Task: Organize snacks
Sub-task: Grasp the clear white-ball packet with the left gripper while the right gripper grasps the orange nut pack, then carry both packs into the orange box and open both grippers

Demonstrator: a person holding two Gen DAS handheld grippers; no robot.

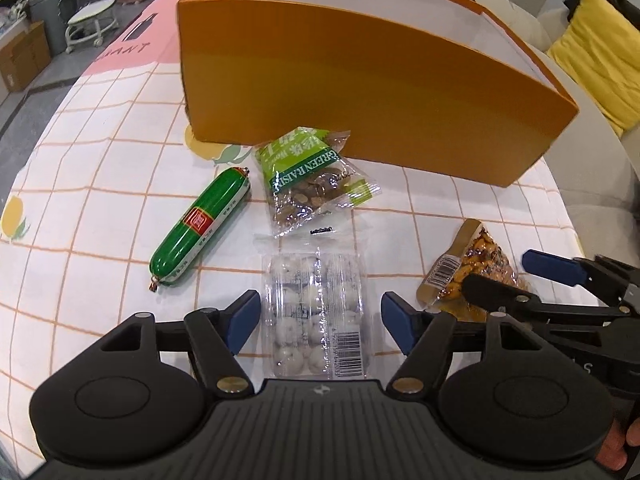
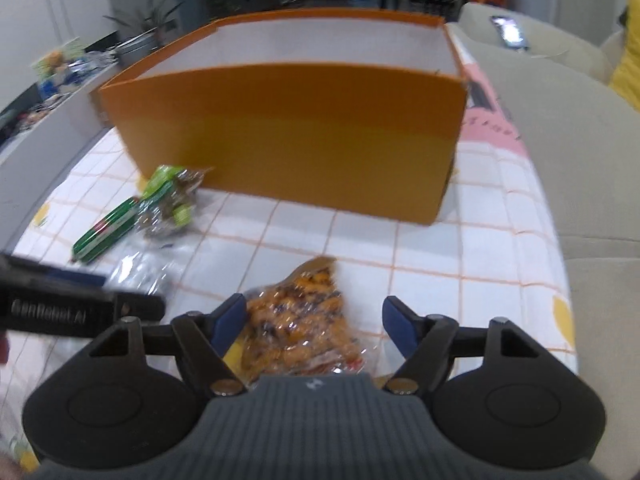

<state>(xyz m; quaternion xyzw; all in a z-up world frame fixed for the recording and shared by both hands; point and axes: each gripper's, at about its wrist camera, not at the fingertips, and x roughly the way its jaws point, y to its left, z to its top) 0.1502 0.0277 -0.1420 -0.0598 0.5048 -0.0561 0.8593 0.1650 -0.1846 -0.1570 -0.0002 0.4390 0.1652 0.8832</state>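
Left wrist view.
- Left tool (image 1: 320, 318): released, jaws spread wide. It stood astride the clear pack of white sweets (image 1: 314, 312), one blue pad to each side and neither touching the wrapper; by my reading, lined up to take the pack across its narrow width.
- Clear pack of white sweets: lay flat on the bench (image 1: 100, 184), nearest the camera, barcode end toward the tool.
- Green sausage (image 1: 200, 226): lay on its side, left of the pack and apart from it.
- Green raisin bag (image 1: 316, 178): lay beyond the pack, its far end just at the foot of the orange box (image 1: 360, 100).
- Orange box: stood at the far side, open at the top; its floor was hidden behind the near wall, so its contents could not be told. Probably the destination for the snacks, which would explain their lying loose in front of it.
- Bag of orange nuts (image 1: 476, 268): lay at the right, with the right tool (image 1: 504, 278) over it.

Right wrist view (blurred).
- Right tool (image 2: 314, 318): released, jaws parted. The bag of orange nuts (image 2: 304, 320) lay between them on the bench; the left pad stood just beside the wrapper, contact uncertain, the right pad clear of it.
- Orange box (image 2: 288, 132): stood far, straight ahead.
- Green sausage (image 2: 106, 236) and green raisin bag (image 2: 168, 196): lay far left.
- Left tool: dark body at the left edge.
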